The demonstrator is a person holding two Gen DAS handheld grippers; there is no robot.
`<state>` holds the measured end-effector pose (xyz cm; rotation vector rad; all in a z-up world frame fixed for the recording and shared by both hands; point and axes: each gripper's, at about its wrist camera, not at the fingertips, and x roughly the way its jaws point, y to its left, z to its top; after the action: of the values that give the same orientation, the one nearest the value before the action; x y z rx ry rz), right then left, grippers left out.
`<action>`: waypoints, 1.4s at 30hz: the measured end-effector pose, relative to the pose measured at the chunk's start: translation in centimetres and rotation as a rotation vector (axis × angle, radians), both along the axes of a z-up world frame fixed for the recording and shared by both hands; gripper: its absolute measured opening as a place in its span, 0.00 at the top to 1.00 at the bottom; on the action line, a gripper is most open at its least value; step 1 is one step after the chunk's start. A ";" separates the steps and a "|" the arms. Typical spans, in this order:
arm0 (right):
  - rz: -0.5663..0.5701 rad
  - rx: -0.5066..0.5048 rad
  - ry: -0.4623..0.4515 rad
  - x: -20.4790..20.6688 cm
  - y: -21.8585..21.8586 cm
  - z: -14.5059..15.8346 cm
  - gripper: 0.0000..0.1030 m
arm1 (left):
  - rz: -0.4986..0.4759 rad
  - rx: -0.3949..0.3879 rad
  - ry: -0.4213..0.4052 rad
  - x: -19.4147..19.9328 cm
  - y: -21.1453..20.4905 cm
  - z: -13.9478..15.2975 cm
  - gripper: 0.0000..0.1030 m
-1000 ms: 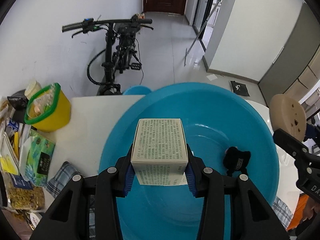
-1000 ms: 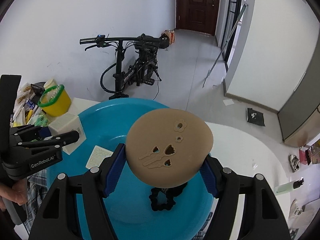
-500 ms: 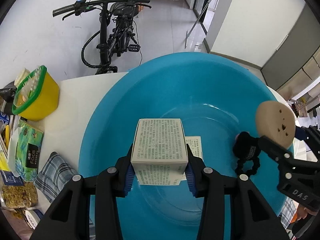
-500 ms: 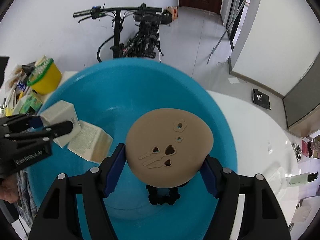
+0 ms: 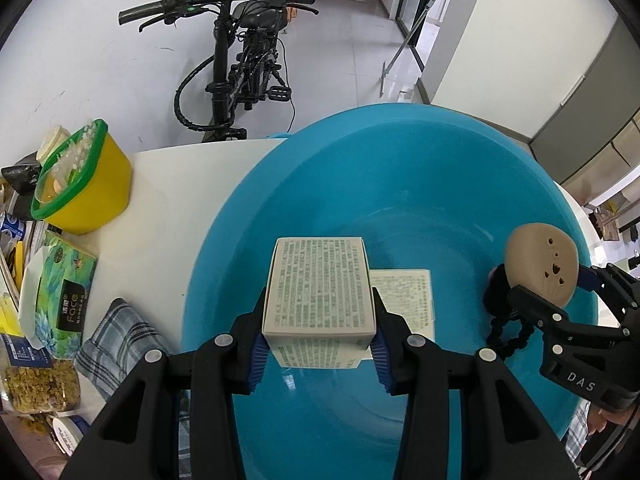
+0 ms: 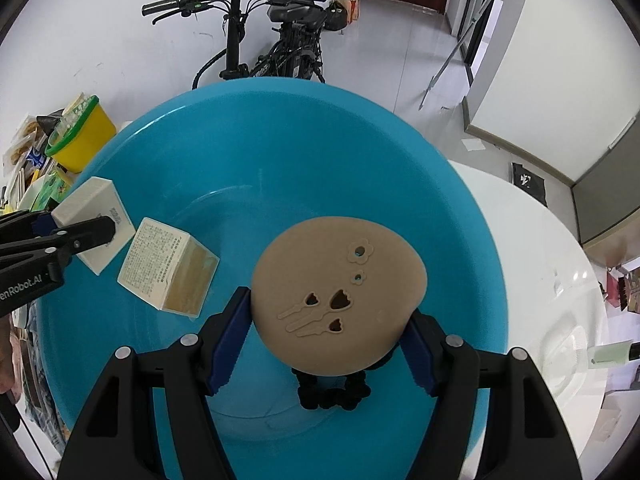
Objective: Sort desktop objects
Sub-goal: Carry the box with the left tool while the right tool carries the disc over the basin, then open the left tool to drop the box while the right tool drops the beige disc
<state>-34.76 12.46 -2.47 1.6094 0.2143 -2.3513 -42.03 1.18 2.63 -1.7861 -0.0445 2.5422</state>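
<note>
My left gripper (image 5: 318,350) is shut on a small white box (image 5: 320,284) printed with text, held over the left half of a large blue basin (image 5: 420,160). A second white box (image 6: 170,270) lies on the basin floor beside it. My right gripper (image 6: 326,346) is shut on a tan round disc (image 6: 340,300) with flower and heart cutouts, over the basin's right half. A black scrunchie (image 6: 334,394) lies on the basin floor under the disc. In the right wrist view the left gripper (image 6: 76,236) and its box (image 6: 94,204) show at the left edge.
The basin (image 6: 280,120) sits on a white round table (image 6: 560,280). At the left stand a yellow tub with a green lid (image 5: 78,188), a green tissue pack (image 5: 64,292), a plaid cloth (image 5: 120,344) and snack packets. A bicycle (image 5: 236,60) leans at the wall beyond.
Both grippers have sunk toward the basin with their loads, the right one more. The basin fills more of both views and the second box has come into sight.
</note>
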 end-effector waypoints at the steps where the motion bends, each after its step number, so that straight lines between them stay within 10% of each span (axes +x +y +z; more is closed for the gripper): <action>1: 0.001 0.000 -0.002 0.0 0.0 -0.1 0.34 | 0.004 0.000 -0.002 0.0 -0.2 -0.1 0.56; 14: 0.009 0.010 -0.001 -0.1 -0.3 -0.4 0.34 | 0.003 0.006 -0.044 -0.5 0.3 -2.4 0.56; 23: -0.005 0.014 -0.013 -0.4 0.1 -0.9 0.34 | -0.018 -0.001 -0.025 -0.5 0.9 -1.8 0.28; 42: -0.024 -0.007 -0.019 -0.9 0.1 -1.5 0.28 | -0.005 0.008 -0.005 0.6 0.0 -0.3 0.28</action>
<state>-35.62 12.52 -3.93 1.6393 0.1836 -2.3509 -41.41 1.19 2.38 -1.7875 -0.0506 2.5308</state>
